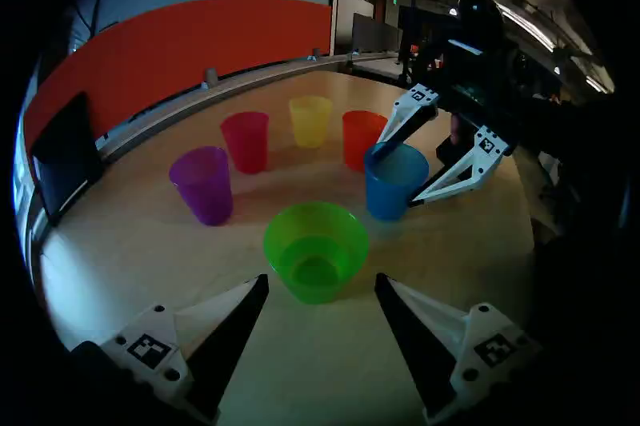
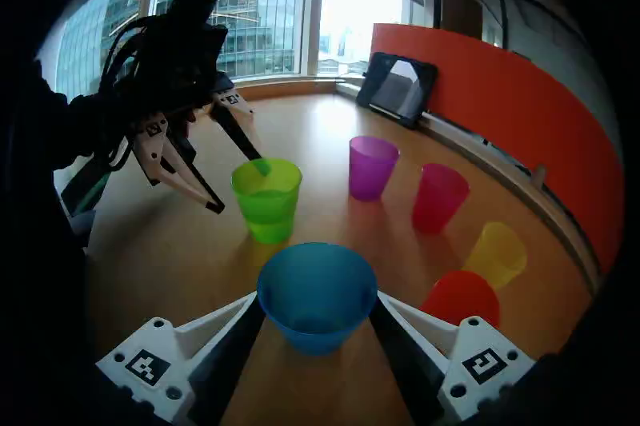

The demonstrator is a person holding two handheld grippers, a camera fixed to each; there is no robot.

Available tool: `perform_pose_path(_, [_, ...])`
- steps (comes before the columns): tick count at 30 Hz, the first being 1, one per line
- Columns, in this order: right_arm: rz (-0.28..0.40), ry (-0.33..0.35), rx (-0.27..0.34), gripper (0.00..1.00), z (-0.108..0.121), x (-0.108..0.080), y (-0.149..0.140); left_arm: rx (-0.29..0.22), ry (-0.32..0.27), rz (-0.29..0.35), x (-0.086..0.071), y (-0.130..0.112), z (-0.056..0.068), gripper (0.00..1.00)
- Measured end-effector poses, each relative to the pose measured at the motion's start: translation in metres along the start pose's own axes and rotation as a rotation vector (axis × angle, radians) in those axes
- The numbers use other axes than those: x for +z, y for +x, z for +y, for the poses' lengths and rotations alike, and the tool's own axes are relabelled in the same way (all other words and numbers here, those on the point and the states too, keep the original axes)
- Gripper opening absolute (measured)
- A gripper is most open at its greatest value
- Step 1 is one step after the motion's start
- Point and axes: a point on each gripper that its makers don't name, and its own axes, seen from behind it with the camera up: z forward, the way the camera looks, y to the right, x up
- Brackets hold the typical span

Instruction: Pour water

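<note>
Right gripper view has the blue cup deep between the jaws of the right gripper, its walls at or v. near both inner faces. Can't tell if they press on it, since the spread looks about as wide as the other pair's. The cup stands upright on the desk.

Left gripper view: the left gripper is released, jaws wide, w/ the green cup just ahead of the tips, not gripped. Blue and green cups are near each other, not touching. Water level in either: can't tell.

Judgement: the step in hand is prob. securing the blue cup for the pour, w/ green the likely target. To do it well:
- Close on the mid-wall below the flared rim, firm but not crushing; thin plastic prob. flexes.
- Lift straight up, keep it level, bring the lip over the green rim, then tilt slowly.
- The left jaws could steady the green cup, since a light cup may slide.
- Keep clear of the purple cup, pink cup, yellow cup and orange cup behind, esp. the orange one, just beside the blue.
</note>
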Motion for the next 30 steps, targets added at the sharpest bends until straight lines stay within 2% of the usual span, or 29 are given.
perform_pose_path(12, [-0.009,-0.009,0.018,0.91,0.002,-0.004,-0.007,0.008,0.012,0.002,-0.002,0.003,-0.001,0.99])
perform_pose_path(18, [-0.017,-0.017,0.023,1.00,0.003,-0.005,-0.011,0.004,0.015,0.009,-0.003,0.006,-0.001,0.99])
perform_pose_path(20, [-0.021,-0.018,0.023,1.00,0.002,-0.006,-0.012,0.002,0.016,0.009,-0.004,0.006,-0.001,0.99])
perform_pose_path(30, [-0.023,-0.042,0.026,1.00,0.001,-0.026,-0.021,-0.003,0.037,0.011,-0.014,0.001,-0.001,0.99])
